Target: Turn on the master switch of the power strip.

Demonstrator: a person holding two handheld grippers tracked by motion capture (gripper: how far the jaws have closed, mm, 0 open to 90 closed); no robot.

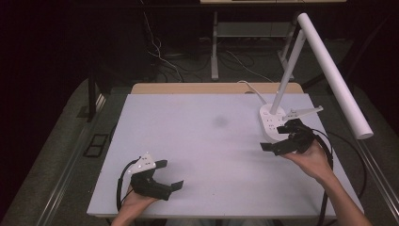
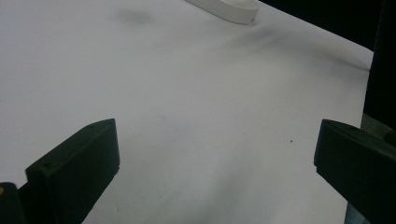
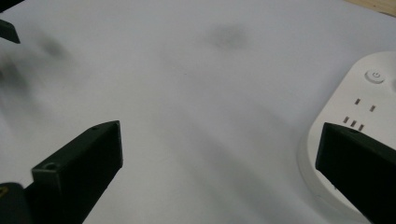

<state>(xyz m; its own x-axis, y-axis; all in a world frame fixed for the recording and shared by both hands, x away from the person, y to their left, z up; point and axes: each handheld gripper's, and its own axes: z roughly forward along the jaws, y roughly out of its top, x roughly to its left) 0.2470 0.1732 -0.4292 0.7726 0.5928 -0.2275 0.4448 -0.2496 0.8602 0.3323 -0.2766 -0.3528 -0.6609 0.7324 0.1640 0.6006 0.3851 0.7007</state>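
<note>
My left gripper is held low over the near left part of the white table. Its jaws are wide apart with nothing between them, and bare table lies beneath them. My right gripper hovers at the right side, open and empty too, right beside the white lamp base. In the right gripper view the base, with a power button and socket slots, sits partly behind the right jaw. My left gripper view and my right gripper view both look between spread jaws.
A white desk lamp rises from the base, with a slanted stem and a long tube head reaching over the table's right edge. Cables trail from both grippers. A faint grey smudge marks the table's middle. Dark floor with cables lies beyond.
</note>
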